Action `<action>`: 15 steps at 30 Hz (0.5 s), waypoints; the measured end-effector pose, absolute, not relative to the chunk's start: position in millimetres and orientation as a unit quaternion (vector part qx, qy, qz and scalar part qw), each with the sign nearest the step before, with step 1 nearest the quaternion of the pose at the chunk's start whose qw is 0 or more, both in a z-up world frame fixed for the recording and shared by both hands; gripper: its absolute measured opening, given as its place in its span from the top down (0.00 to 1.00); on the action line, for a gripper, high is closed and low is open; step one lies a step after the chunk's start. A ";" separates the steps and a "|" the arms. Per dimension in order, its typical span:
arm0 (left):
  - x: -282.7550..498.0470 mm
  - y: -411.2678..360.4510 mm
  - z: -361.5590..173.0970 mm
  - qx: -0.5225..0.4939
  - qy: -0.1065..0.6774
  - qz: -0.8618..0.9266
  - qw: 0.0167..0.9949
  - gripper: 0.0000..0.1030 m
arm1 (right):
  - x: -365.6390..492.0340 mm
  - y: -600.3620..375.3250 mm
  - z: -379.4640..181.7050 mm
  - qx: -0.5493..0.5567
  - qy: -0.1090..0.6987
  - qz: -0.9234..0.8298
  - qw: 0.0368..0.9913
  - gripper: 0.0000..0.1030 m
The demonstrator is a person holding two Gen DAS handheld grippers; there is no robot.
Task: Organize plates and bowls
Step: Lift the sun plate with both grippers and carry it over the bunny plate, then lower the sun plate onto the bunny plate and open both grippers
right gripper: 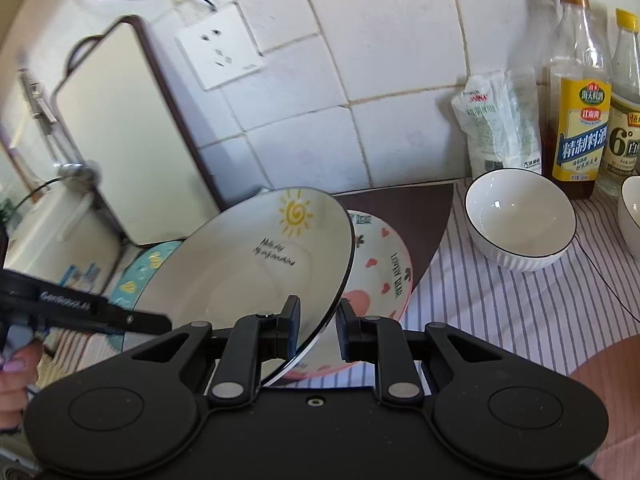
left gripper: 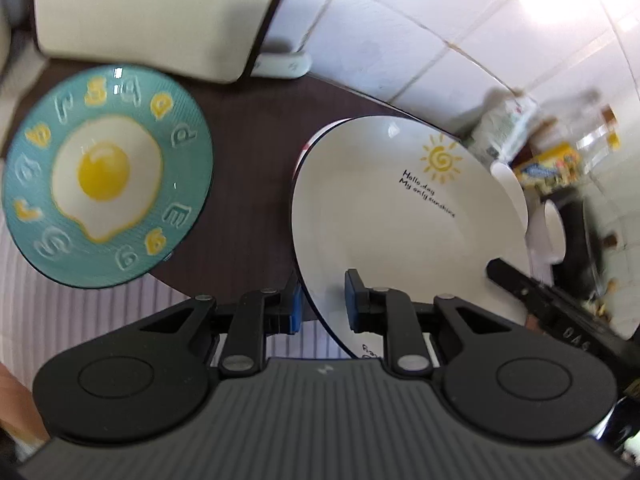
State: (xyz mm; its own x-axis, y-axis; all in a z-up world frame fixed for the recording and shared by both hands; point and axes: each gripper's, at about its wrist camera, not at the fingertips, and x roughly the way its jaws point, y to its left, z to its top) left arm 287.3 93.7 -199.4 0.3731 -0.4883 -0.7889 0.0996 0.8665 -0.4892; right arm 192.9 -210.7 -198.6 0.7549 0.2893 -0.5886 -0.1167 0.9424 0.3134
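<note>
A white plate with a yellow sun and black writing (left gripper: 400, 216) (right gripper: 256, 268) hangs tilted in the air, gripped at two places on its rim. My left gripper (left gripper: 324, 304) is shut on its near edge. My right gripper (right gripper: 318, 326) is shut on the rim on the other side, and one of its fingers (left gripper: 516, 280) shows in the left wrist view. Under the white plate lies a pink plate with hearts (right gripper: 384, 264). A teal plate with a fried-egg picture (left gripper: 104, 176) (right gripper: 148, 268) sits to the left on the dark mat (left gripper: 248, 184).
A white ribbed bowl (right gripper: 520, 216) and part of another bowl (right gripper: 632, 216) stand on the striped cloth (right gripper: 520, 312). Behind them are two bottles (right gripper: 576, 92) and a bag (right gripper: 496, 124). A cutting board (right gripper: 132, 136) leans on the tiled wall beside a socket (right gripper: 220, 48).
</note>
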 end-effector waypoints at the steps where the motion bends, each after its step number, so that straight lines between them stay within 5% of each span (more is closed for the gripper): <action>1: 290.7 93.5 -204.0 -0.179 0.529 -0.181 0.809 0.82 | 199.4 -209.9 -200.4 0.127 0.338 0.108 0.926 0.77; 15: 319.9 75.7 -224.4 -0.145 0.549 -0.158 0.808 0.82 | 237.1 -201.0 -221.4 0.121 0.378 0.088 0.914 0.77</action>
